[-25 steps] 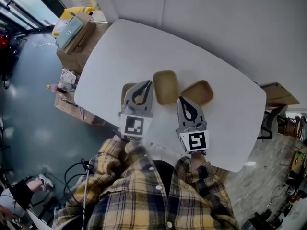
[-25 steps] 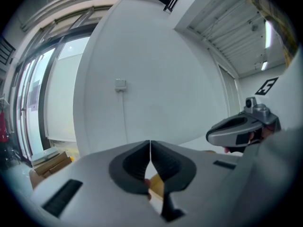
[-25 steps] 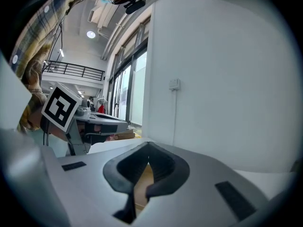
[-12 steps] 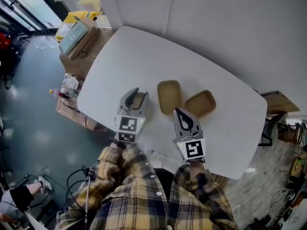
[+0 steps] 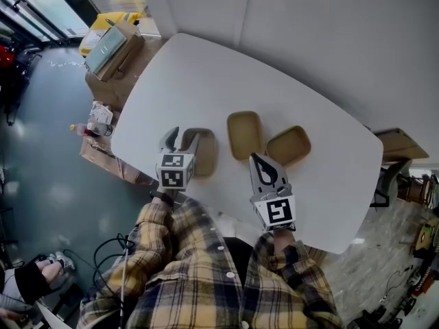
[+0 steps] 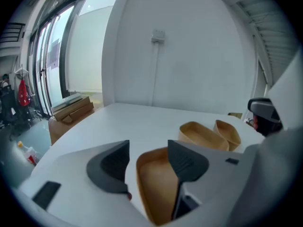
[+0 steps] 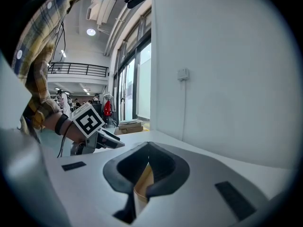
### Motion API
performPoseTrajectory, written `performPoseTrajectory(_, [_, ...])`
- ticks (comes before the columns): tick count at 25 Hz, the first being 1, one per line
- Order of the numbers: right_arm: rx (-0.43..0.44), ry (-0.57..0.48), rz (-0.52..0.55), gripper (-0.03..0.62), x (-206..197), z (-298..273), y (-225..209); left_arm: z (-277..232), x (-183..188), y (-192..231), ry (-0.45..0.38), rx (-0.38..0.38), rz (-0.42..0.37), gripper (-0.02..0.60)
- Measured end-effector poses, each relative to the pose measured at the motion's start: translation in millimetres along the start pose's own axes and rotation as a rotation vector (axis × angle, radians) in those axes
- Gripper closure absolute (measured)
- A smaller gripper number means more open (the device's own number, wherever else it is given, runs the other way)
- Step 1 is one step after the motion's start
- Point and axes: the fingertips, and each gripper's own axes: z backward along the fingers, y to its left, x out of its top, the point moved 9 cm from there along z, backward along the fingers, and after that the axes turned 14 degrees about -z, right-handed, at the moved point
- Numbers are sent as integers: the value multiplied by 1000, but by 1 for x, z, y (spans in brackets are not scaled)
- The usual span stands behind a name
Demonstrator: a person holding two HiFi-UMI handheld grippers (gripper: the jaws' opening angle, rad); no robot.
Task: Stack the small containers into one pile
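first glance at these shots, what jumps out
Three shallow tan containers with rounded corners lie unstacked on the white rounded table: the left container by the near edge, the middle container and right container close together. The left gripper is over the left container, its jaws opening with the rim between them. The right gripper is shut, just short of the middle container.

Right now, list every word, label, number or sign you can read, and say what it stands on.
No readable text anywhere in these views.
Marker cubes: black-and-white square patterns only, no letters or digits.
Containers: plain, no print.
Cardboard box beside the table: any print is too small to read.
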Motion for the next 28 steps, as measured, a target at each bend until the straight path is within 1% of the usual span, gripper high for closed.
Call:
performPoseTrajectory(3, [0, 1, -2, 579, -1, 2, 0, -6, -20, 3, 101, 28, 21, 350])
performPoseTrajectory(5, [2, 4, 1, 579, 0, 2, 1, -9, -31, 6, 154, 27, 52, 350])
performPoseTrajectory(8, [-4, 19, 9, 579, 2, 2, 0, -11, -37, 7, 208, 4, 78, 355])
performPoseTrajectory(12, [-22, 21, 8, 579, -2, 1, -4, -16, -44, 6, 264, -19, 97, 401])
performPoseTrajectory(15, [-32, 19, 19, 579, -1, 4, -7, -20, -45, 4, 281, -1, 97, 461])
performPoseTrajectory(20, [-47, 31, 20, 579, 1, 6, -5, -23, -44, 6, 316, 0, 104, 525])
performPoseTrajectory(23, [-54, 26, 18, 579, 1, 8, -6, -23, -41, 5, 329, 2, 120, 538])
performPoseTrajectory(28, [-75, 24, 13, 579, 1, 10, -9, -23, -36, 9, 314, 13, 157, 549])
